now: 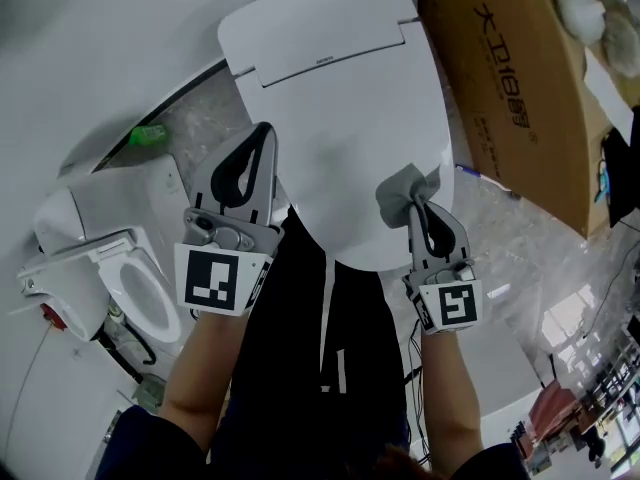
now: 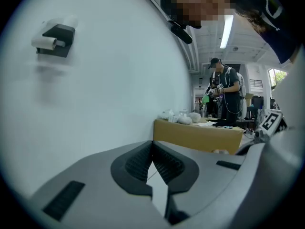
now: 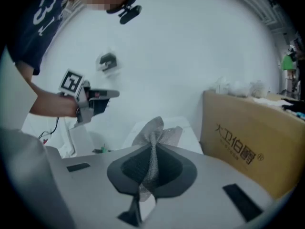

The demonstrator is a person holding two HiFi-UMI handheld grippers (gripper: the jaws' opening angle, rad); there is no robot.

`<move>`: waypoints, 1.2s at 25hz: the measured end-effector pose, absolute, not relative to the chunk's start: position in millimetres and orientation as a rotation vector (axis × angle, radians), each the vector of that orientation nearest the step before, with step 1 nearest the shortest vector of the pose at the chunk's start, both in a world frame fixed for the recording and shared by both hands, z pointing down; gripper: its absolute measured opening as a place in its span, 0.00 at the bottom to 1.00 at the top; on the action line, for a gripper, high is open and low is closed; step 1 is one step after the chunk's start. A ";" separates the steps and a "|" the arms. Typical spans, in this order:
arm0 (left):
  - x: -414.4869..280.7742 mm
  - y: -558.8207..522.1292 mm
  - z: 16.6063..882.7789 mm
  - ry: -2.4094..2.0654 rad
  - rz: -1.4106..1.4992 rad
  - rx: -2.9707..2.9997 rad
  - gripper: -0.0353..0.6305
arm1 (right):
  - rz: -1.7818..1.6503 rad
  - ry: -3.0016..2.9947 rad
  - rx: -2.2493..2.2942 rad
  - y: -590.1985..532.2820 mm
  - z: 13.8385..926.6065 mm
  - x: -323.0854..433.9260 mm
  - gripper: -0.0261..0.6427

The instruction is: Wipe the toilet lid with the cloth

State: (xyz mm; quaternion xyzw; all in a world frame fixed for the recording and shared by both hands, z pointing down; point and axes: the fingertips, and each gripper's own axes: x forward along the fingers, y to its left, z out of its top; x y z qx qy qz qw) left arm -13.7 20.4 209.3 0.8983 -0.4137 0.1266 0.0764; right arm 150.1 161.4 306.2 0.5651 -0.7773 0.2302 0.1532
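The right hand-held gripper (image 1: 414,204), at the lower right of the head view, has its jaws pressed onto a bunched grey cloth (image 1: 401,190). Its own view shows the fabric wedged between the ribbed pads and fanning out past the tips. The left hand-held gripper (image 1: 262,140), left of centre, is pressed together with nothing in it, its tip beside the lid's left edge. The cloth sits over the near right edge of the closed white toilet lid (image 1: 335,88), which fills the upper middle of the frame. Whether it touches the surface I cannot tell. The lid shows no streaks or wet marks, so the wiping looks barely begun, with nearly the whole lid left to cover. A cardboard box (image 1: 515,88) stands at the upper right.
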 end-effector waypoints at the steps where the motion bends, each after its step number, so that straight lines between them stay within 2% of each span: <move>1: -12.3 19.9 189.5 -1.261 0.355 2.689 0.07 | 0.618 -2.250 1.683 150.4 274.6 158.9 0.09; 9: -5.1 25.7 28.9 -1.380 0.224 2.744 0.07 | 0.246 -2.352 1.877 101.4 44.0 204.1 0.09; 16: 0.5 47.2 -78.4 -1.447 0.099 2.792 0.07 | -0.026 -2.426 1.908 103.5 -105.1 207.8 0.09; 22: -1.6 79.1 -137.0 -1.461 0.023 2.837 0.07 | -0.175 -2.468 1.918 123.8 -183.3 197.0 0.09; 30: 10.5 97.3 -143.3 -1.456 0.047 2.894 0.07 | -0.263 -2.480 1.885 127.8 -205.2 194.7 0.09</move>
